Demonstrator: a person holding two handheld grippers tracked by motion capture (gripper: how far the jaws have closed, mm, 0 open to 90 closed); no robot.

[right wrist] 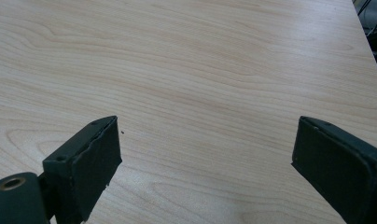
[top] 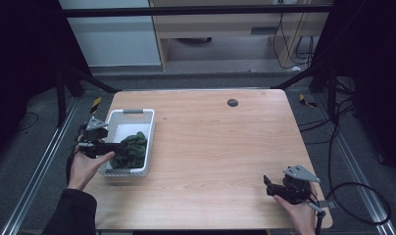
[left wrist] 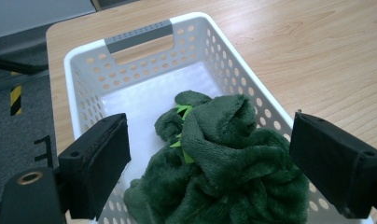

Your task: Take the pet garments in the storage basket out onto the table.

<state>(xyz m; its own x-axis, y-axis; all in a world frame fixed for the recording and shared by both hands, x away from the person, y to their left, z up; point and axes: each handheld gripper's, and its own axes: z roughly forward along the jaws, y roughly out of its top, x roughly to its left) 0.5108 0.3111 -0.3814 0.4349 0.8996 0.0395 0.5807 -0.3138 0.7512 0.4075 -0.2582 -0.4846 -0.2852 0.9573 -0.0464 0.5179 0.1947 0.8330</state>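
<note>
Green plush fabric, a crumpled dark fleece cloth [left wrist: 224, 163], lies heaped in the near half of a white perforated basket [left wrist: 144, 37] at the left side of the bench [top: 220, 147]. The left gripper [left wrist: 210, 168] hangs right over it with its fingers [left wrist: 100, 163] spread wide, one on each side of the heap and holding nothing. From where I stand it looks like the moment around a grasp or a release of the cloth; I cannot tell which.

To take it cleanly, I would lower the left gripper straight onto the highest fold and close there, well inside the basket walls, so neither finger catches the holed plastic. The cloth is soft and will sag, so a deep bite on a thick bunch seems safer than a pinch at an edge.

The basket sits close to the bench's left edge, so a sideways tug could drag it that way. Bare wood lies to the right of it. The right gripper [top: 277, 188] rests near the front right corner, fingers [right wrist: 84, 163] spread and empty, well apart from the basket.
</note>
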